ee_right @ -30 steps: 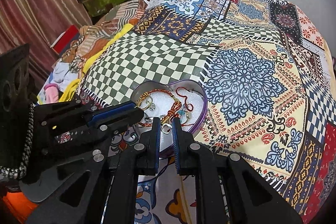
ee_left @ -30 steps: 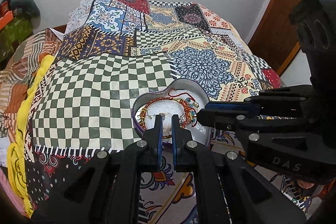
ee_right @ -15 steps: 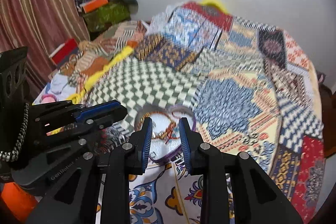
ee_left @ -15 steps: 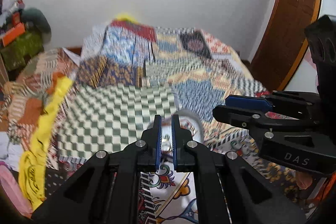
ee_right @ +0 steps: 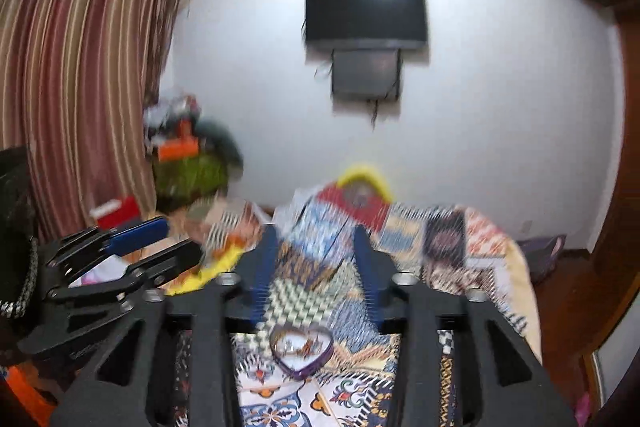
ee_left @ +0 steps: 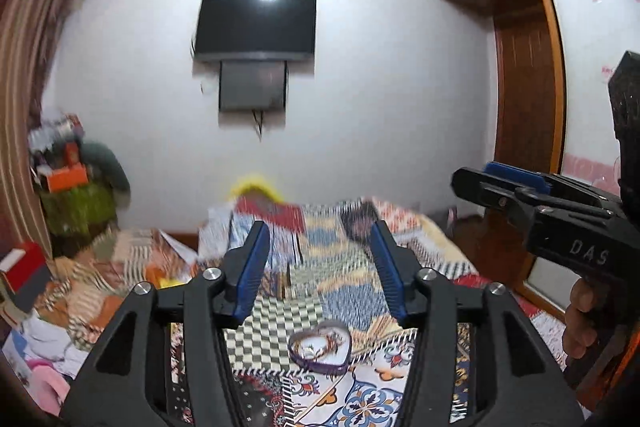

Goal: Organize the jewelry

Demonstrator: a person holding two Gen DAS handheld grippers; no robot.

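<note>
A purple heart-shaped box (ee_left: 320,347) lies on the patchwork bedspread (ee_left: 340,267) with bracelets and a ring inside; it also shows in the right wrist view (ee_right: 302,351). My left gripper (ee_left: 318,267) is open and empty, raised well above and behind the box. My right gripper (ee_right: 314,273) is open and empty too, also held high over the box. The right gripper shows at the right edge of the left wrist view (ee_left: 500,183), and the left gripper at the left of the right wrist view (ee_right: 160,239).
A TV (ee_left: 256,25) hangs on the white wall beyond the bed. Piled boxes and clothes (ee_left: 68,187) stand at the left by a striped curtain (ee_right: 80,87). A wooden wardrobe and door (ee_left: 524,87) are at the right.
Both grippers have pulled up and back from the heart box and opened wide. The views now tilt up to the wall, and the box looks small and low.
</note>
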